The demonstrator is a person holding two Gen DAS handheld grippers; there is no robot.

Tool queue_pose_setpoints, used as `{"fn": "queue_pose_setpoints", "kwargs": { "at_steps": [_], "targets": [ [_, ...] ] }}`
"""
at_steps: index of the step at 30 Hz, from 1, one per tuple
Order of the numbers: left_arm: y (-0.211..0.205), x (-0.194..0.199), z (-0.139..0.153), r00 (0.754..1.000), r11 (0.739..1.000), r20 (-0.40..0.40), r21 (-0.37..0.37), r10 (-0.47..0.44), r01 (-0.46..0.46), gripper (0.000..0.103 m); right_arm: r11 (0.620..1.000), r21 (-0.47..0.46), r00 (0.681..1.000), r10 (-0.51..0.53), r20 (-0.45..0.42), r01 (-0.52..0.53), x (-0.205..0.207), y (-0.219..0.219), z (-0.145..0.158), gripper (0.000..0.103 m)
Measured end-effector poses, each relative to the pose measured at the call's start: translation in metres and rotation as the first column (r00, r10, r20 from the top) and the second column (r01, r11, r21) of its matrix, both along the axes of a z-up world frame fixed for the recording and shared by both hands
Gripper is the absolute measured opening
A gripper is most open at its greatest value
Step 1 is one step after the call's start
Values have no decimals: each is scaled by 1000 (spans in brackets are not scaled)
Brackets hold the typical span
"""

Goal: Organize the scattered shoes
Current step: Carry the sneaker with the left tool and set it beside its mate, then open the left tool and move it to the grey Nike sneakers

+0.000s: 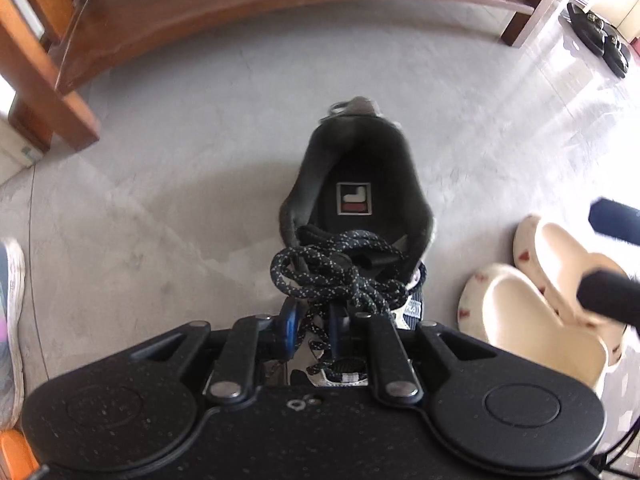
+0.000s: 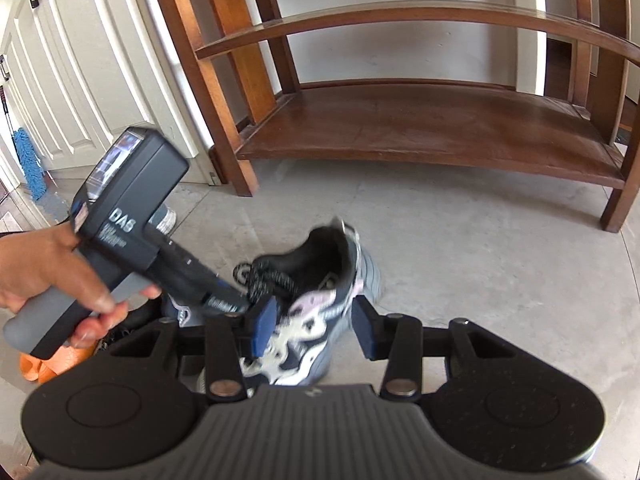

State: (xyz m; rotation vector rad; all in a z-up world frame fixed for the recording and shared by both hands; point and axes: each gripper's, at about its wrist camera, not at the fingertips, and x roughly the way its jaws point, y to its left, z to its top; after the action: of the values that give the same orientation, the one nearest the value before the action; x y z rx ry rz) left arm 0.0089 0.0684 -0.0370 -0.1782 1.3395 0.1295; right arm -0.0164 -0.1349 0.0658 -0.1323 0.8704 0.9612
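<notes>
A dark sneaker [image 1: 352,184] with speckled black laces and pink and white side panels [image 2: 316,312] hangs over the grey floor, heel toward the wooden shoe rack [image 2: 400,128]. My left gripper [image 1: 312,324] points steeply down and is shut on its laces near the tongue. A hand holds that gripper [image 2: 248,300] at the left of the right wrist view. My right gripper [image 2: 314,326] stands open just behind the sneaker with nothing gripped. Its dark fingers [image 1: 608,292] show above a pair of cream slippers [image 1: 532,292].
A second grey sneaker [image 1: 12,320] lies at the left edge. Orange slippers [image 2: 52,364] sit under the hand. Black shoes [image 1: 600,36] lie past the rack's right leg. White cabinet doors [image 2: 80,80] and a blue mop [image 2: 26,160] stand on the left.
</notes>
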Motion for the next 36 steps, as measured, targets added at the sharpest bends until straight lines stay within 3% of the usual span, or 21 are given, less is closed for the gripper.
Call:
{"fn": "queue_pose_setpoints", "kwargs": {
  "at_steps": [7, 20, 25, 29, 34, 36],
  "targets": [
    [7, -18, 1, 994, 993, -65, -77, 86, -91, 15, 1000, 15, 1000, 22, 1, -22, -6, 10, 4, 46],
    [-17, -58, 2, 989, 994, -150, -113, -20, 4, 16, 998, 34, 999, 53, 2, -53, -16, 19, 9, 46],
    [-22, -75, 2, 982, 991, -187, -136, -27, 1, 18, 997, 40, 998, 70, -9, -70, -21, 23, 8, 46],
    [-16, -90, -1, 971, 983, -238, -174, 8, -51, 22, 994, 37, 995, 101, -22, -100, -28, 30, 4, 46],
    [-4, -105, 5, 975, 970, -221, -230, 26, -78, 24, 990, 32, 990, 137, -36, -136, -36, 39, 0, 46],
    [2, -110, 12, 979, 964, -203, -255, 24, -77, 30, 987, 28, 986, 161, -36, -160, -41, 44, -1, 46]
  ]
}}
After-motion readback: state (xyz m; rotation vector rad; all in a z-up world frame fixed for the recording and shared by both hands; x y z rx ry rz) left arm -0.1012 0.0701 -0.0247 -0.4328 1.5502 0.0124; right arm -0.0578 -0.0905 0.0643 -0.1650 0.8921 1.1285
